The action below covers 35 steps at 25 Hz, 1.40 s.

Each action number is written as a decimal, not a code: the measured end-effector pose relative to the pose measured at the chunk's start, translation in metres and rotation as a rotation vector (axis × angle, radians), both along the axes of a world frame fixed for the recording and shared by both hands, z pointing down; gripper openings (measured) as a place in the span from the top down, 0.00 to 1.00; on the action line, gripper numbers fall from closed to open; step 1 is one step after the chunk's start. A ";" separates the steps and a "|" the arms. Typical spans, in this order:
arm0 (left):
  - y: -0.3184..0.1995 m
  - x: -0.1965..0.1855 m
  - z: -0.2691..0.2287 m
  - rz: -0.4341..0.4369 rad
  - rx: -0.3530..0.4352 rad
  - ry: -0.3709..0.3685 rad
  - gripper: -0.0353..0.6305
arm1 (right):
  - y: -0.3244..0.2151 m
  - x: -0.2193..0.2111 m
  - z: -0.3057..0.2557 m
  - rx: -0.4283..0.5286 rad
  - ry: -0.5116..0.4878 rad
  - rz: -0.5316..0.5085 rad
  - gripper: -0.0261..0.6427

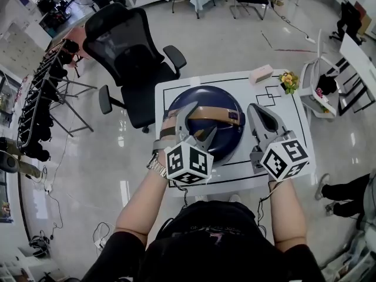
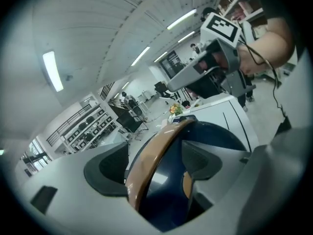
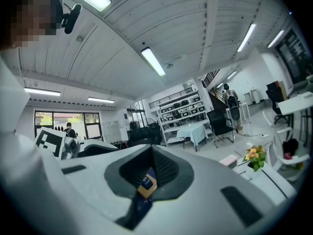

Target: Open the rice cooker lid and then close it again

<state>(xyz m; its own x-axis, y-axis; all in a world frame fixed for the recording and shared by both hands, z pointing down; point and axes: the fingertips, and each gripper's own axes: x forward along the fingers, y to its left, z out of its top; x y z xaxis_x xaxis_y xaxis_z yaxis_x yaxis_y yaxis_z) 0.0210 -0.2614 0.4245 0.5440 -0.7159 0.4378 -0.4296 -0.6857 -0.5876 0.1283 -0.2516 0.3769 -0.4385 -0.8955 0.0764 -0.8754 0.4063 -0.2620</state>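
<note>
A dark blue rice cooker (image 1: 229, 135) with a tan handle (image 1: 212, 115) arched over its domed lid stands on the white table (image 1: 296, 135). My left gripper (image 1: 202, 120) hangs over the lid's near left, open, one jaw on each side of the handle. In the left gripper view the handle (image 2: 162, 143) runs between the pads (image 2: 108, 173), close to the left one, with a gap to the right one. My right gripper (image 1: 255, 108) is shut and holds nothing, just right of the cooker, pointing level; its pads (image 3: 164, 173) meet.
A pink box (image 1: 260, 74) and a small flower pot (image 1: 288, 81) sit at the table's far right corner. A black office chair (image 1: 132, 57) stands beyond the table's left. A white stand (image 1: 317, 90) is to the right, a dark rack (image 1: 38, 107) far left.
</note>
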 end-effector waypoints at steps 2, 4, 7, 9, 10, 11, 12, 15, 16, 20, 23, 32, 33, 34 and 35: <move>-0.003 0.000 0.005 0.016 0.015 -0.051 0.44 | -0.002 -0.004 0.007 -0.025 -0.001 0.000 0.96; -0.006 0.002 0.010 0.035 0.029 -0.095 0.44 | -0.004 -0.005 0.013 -0.042 -0.004 0.007 0.96; -0.009 0.007 0.012 0.061 0.045 -0.130 0.48 | -0.007 -0.007 0.019 -0.061 -0.013 0.006 0.96; -0.010 0.011 0.011 0.075 0.061 -0.141 0.51 | -0.008 -0.012 0.022 -0.074 -0.011 -0.004 0.96; -0.011 0.013 0.011 0.084 0.070 -0.143 0.53 | -0.009 -0.015 0.024 -0.080 -0.008 -0.009 0.96; -0.011 0.015 0.011 0.094 0.079 -0.146 0.55 | -0.010 -0.018 0.026 -0.085 -0.005 -0.014 0.96; -0.011 0.016 0.010 0.105 0.085 -0.151 0.56 | -0.011 -0.020 0.028 -0.092 -0.003 -0.018 0.96; -0.011 0.021 0.013 0.133 0.096 -0.172 0.57 | -0.013 -0.025 0.036 -0.111 0.000 -0.026 0.96; -0.011 0.022 0.014 0.141 0.099 -0.180 0.57 | -0.014 -0.026 0.038 -0.118 0.001 -0.029 0.96; -0.012 0.027 0.017 0.176 0.110 -0.203 0.58 | -0.016 -0.029 0.047 -0.145 0.013 -0.032 0.96; -0.012 0.030 0.018 0.201 0.113 -0.215 0.59 | -0.016 -0.029 0.050 -0.158 0.021 -0.028 0.96; -0.012 0.033 0.020 0.234 0.149 -0.285 0.65 | -0.017 -0.028 0.049 -0.156 -0.013 -0.012 0.96; -0.013 0.032 0.021 0.234 0.152 -0.293 0.66 | -0.018 -0.028 0.049 -0.156 -0.018 -0.012 0.96; -0.013 0.032 0.021 0.234 0.155 -0.299 0.66 | -0.018 -0.027 0.050 -0.156 -0.023 -0.012 0.96; -0.013 0.033 0.021 0.234 0.155 -0.303 0.66 | -0.018 -0.027 0.050 -0.157 -0.027 -0.012 0.96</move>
